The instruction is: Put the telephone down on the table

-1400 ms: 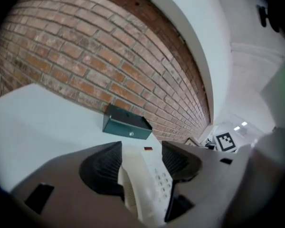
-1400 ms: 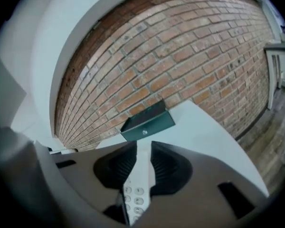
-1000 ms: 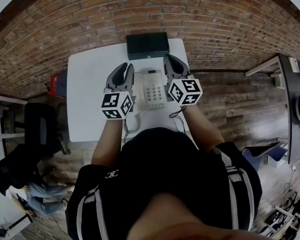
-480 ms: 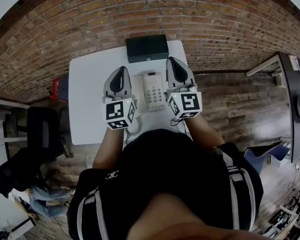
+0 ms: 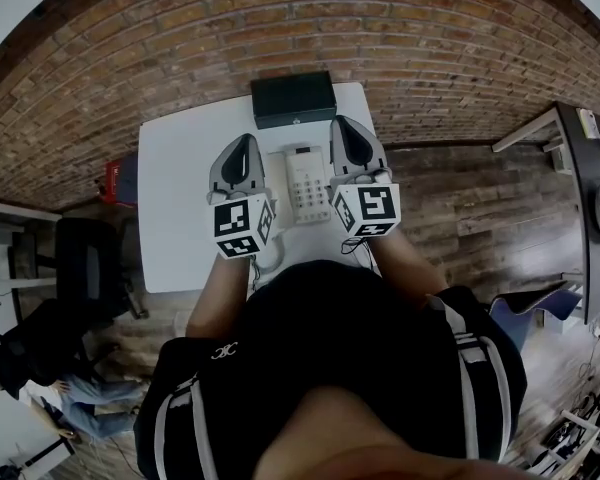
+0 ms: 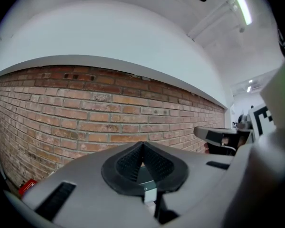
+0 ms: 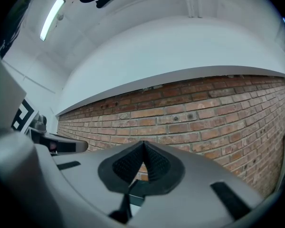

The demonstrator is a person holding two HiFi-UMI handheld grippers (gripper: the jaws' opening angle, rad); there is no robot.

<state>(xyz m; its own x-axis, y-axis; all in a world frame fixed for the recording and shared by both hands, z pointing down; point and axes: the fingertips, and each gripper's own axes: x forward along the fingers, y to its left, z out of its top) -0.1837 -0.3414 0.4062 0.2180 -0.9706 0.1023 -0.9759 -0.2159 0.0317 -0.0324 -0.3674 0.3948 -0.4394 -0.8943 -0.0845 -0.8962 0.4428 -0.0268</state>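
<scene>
The white telephone (image 5: pixel 308 180) lies flat on the white table (image 5: pixel 180 188), keypad up, its coiled cord (image 5: pixel 268 256) trailing toward the near edge. My left gripper (image 5: pixel 247 144) hovers just left of it and my right gripper (image 5: pixel 342 126) just right of it. Neither touches the phone. In the left gripper view the left gripper (image 6: pixel 142 144) has its ribbed pads pressed together with nothing between them, and it faces the brick wall. In the right gripper view the right gripper (image 7: pixel 143 144) is likewise shut and empty.
A black box (image 5: pixel 294 98) stands at the table's far edge, just beyond the phone. The brick wall (image 5: pixel 310 18) runs behind it. A red object (image 5: pixel 113 171) and a dark chair (image 5: pixel 80 258) are left of the table, another desk (image 5: pixel 580 168) at the right.
Both grippers have lifted a little and rolled to face the wall. The left gripper has drawn slightly away from the phone's side. The telephone has not moved.
</scene>
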